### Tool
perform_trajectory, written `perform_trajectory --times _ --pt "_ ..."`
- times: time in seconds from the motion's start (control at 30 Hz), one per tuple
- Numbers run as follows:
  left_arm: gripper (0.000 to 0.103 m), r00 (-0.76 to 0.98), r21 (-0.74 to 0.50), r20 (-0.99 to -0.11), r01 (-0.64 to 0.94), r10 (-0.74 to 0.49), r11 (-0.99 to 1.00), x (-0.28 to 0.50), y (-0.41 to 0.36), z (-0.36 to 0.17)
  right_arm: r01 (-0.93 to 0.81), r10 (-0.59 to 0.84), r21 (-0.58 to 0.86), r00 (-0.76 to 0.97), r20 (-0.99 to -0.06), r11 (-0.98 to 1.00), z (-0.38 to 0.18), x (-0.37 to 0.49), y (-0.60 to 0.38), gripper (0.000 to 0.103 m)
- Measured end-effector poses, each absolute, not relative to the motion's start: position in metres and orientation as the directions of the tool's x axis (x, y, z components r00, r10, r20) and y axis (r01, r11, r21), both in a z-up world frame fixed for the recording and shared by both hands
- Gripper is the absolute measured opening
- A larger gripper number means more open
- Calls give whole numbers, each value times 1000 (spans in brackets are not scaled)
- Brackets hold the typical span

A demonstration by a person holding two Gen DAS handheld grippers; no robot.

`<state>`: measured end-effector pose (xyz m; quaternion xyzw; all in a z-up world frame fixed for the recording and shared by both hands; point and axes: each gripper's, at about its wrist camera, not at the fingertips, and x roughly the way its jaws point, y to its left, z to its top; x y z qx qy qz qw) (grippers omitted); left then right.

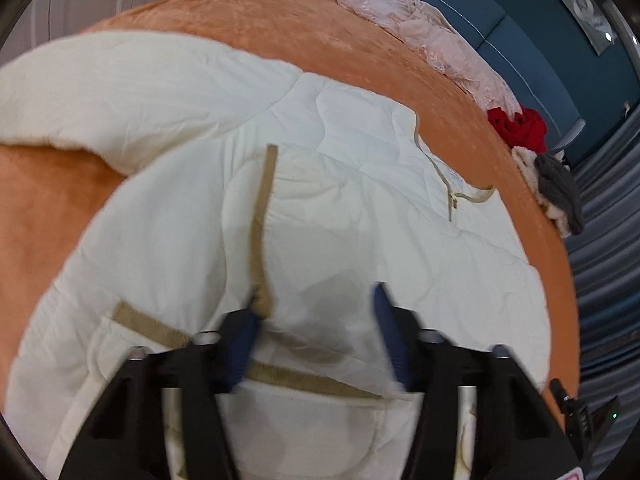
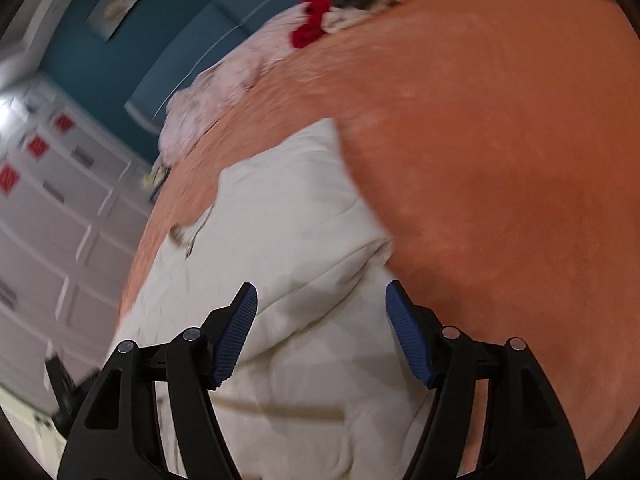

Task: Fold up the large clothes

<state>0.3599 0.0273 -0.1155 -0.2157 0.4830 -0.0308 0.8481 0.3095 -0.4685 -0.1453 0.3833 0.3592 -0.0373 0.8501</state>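
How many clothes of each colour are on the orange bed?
White: 1, the quilted jacket
Pink: 1, the lacy garment
Red: 1, the crumpled cloth
Grey: 1, the dark garment
Cream: 1, the fluffy piece
Total: 5

the white jacket point(image 1: 328, 184) is soft quilted cloth, matt and puffy, edged with flat tan woven trim point(image 1: 262, 216). under it the orange bedcover point(image 1: 248, 32) looks like short-napped plush – velvety, faintly mottled. the left tongs point(image 1: 316, 308) and the right tongs point(image 2: 320, 304) are matt black plastic with small bright metal pins; their pads point(image 2: 236, 336) are blue and finely ribbed, rubbery. a pale pink garment point(image 1: 404, 16) looks lacy and crinkled – a red one point(image 1: 518, 126) fuzzy.
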Motion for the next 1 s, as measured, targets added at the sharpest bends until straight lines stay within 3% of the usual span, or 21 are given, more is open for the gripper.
perform_trajectory --times 0.03,0.1,0.13,0.17,0.27,0.4,0.47,0.63,0.73,0.83,0.93,1.0 --pt "6 532 -373 -810 -144 -246 917 363 26 -113 342 227 647 741 -632 681 -150 319 -475 54" --pt "4 546 -350 -805 -119 -233 929 370 27 -105 342 238 662 744 -624 668 -151 332 -479 30" --pt "4 559 -337 -800 -114 -220 935 371 28 -101 330 248 666 745 -619 669 -148 339 -478 10" --pt "3 597 -307 -780 -105 -186 946 372 31 -89 310 256 668 752 -607 676 -140 344 -476 9" --pt "3 650 -265 -745 -85 -148 960 368 40 -73 219 227 620 798 -558 753 -114 338 -460 9" --pt "3 599 -155 -797 -78 -78 985 369 33 -108 277 163 453 676 -718 848 -150 355 -442 9" --pt "4 559 -136 -827 -88 -64 987 368 33 -135 286 161 452 670 -724 845 -153 356 -445 13" --pt "19 591 -130 -805 -104 -44 986 363 40 -134 325 21 327 680 -733 887 -110 349 -432 20" --pt "36 612 -128 -791 -130 -22 983 351 48 -112 251 17 300 742 -670 920 -79 334 -404 48" --pt "51 681 -194 -731 -161 -34 968 337 56 -79 120 72 251 764 -641 960 -61 348 -362 49" --pt "53 702 -235 -708 -129 -78 963 341 44 -65 19 102 172 739 -666 985 -75 374 -315 48" --pt "53 692 -194 -717 -79 -86 978 351 21 -72 -15 121 159 718 -685 987 -87 384 -293 47"
